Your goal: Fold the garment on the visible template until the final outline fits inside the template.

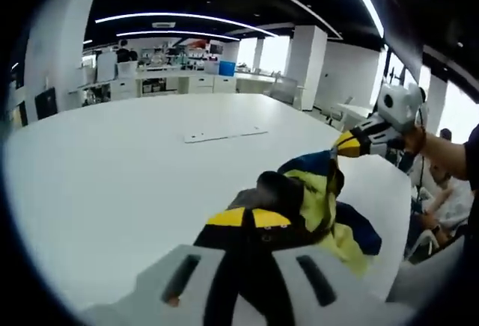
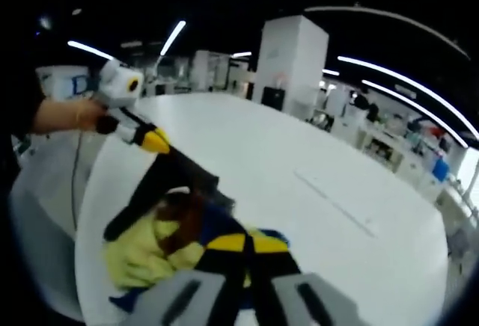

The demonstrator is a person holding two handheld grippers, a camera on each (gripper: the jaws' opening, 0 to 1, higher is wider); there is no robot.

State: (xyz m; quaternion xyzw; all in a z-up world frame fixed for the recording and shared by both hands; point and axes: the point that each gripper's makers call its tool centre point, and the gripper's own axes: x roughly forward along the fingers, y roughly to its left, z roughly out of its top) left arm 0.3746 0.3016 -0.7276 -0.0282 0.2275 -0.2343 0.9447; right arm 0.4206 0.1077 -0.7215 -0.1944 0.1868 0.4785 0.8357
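Both tongs (image 1: 247, 225) (image 2: 247, 245) clamped on the garment (image 1: 322, 199) over a white table (image 1: 112, 169) in an office

We see a large white table (image 1: 112, 169) across the middle of the left gripper view, with long light strips (image 1: 179, 21) curving over the dark ceiling at the top. At the upper left of that frame stand white cabinets (image 1: 168, 83) and a blue bin (image 1: 227, 68); a white pillar (image 1: 308, 64) rises right of centre. At the far right edge, a seated person (image 1: 441, 191) is partly visible.

In the right gripper view we see another white pillar (image 2: 293, 60) at upper centre and desks with clutter (image 2: 404, 143) at the right.
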